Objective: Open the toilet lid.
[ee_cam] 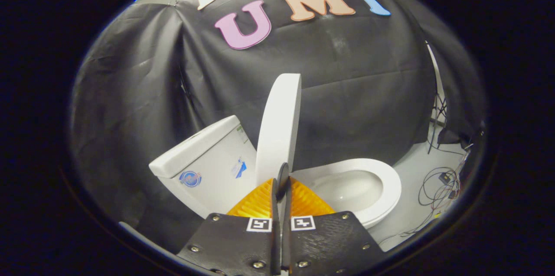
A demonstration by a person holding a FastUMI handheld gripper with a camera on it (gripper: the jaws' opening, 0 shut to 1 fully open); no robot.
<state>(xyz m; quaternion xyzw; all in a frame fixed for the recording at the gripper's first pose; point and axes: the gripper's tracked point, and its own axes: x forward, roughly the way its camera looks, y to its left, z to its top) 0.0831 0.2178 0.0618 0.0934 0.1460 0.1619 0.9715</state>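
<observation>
A white toilet stands just ahead of the gripper. Its lid [279,128] is raised nearly upright and shows edge-on, between the tank [208,159] on the left and the seat [386,180] on the right. The seat lies down around the open bowl [347,189]. My gripper [282,180] is at the lid's lower edge with its fingers nearly together. A thin strip of the white lid shows between the fingers, which press on it from both sides.
Black cloth walls the booth behind and to the left of the toilet. On the grey floor to the right lie loose cables [438,185], and a stand's legs [438,115] rise by the cloth's right edge.
</observation>
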